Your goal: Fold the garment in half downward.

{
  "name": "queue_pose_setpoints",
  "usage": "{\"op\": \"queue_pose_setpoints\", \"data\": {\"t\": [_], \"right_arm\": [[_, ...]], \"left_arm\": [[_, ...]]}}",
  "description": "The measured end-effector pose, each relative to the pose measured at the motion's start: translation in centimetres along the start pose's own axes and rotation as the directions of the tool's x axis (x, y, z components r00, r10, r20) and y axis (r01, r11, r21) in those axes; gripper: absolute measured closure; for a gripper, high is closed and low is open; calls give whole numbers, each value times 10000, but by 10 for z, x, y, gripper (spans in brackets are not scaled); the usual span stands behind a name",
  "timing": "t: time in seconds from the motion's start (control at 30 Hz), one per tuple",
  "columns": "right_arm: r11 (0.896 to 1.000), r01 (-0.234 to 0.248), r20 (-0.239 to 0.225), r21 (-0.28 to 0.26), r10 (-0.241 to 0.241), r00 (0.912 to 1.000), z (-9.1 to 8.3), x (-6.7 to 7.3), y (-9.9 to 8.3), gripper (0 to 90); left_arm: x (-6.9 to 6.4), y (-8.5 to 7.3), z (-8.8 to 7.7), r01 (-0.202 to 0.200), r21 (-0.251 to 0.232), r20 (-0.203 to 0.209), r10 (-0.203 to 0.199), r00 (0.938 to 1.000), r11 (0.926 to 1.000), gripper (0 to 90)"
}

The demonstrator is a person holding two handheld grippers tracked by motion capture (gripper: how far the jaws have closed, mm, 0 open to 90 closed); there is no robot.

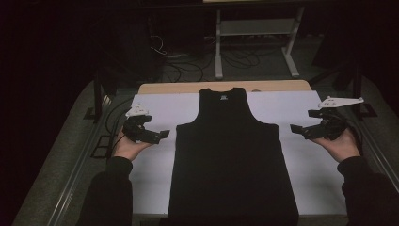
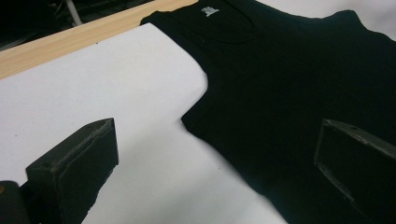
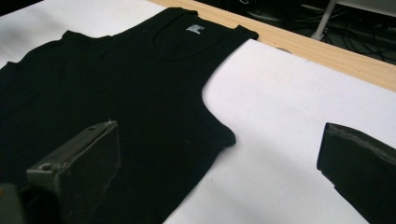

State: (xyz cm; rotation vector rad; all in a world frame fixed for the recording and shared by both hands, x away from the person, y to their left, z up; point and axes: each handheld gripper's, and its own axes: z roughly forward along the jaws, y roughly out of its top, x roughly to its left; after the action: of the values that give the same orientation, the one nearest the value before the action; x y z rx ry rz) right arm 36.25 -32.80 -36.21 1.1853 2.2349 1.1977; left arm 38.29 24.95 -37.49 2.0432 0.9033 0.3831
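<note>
A black tank top lies flat on the white table cover, neck toward the far edge, hem at the near edge. Its white neck label shows in the left gripper view and the right gripper view. My left gripper hovers open over the white cover just left of the top's left armhole. My right gripper hovers open to the right of the top's right side. Both sets of jaws stand wide apart with nothing between them; the fingers are black blocks.
A wooden table edge runs along the far side of the cover. Beyond it stand a white metal frame and loose cables on a dark floor. Metal rails flank the table on both sides.
</note>
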Motion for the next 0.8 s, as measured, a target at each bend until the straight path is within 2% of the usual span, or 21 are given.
{"op": "queue_pose_setpoints", "data": {"t": [0.07,0.4,0.67,0.8], "right_arm": [[10000,-6,27,83,6,10000,1,-2,3,0],[9997,-55,-33,254,56,10000,12,-11,13,0],[9992,4,-205,407,5,9998,22,-14,21,0],[9989,4,-269,476,9,9996,28,-16,24,0]], "left_arm": [[1,1,2,101,-33,70,-101,9999,9999,0],[11,14,9,57,186,102,-59,9999,9998,0],[14,23,22,-28,398,266,17,9996,9992,0],[13,23,29,75,365,367,-88,9993,9993,0]]}}
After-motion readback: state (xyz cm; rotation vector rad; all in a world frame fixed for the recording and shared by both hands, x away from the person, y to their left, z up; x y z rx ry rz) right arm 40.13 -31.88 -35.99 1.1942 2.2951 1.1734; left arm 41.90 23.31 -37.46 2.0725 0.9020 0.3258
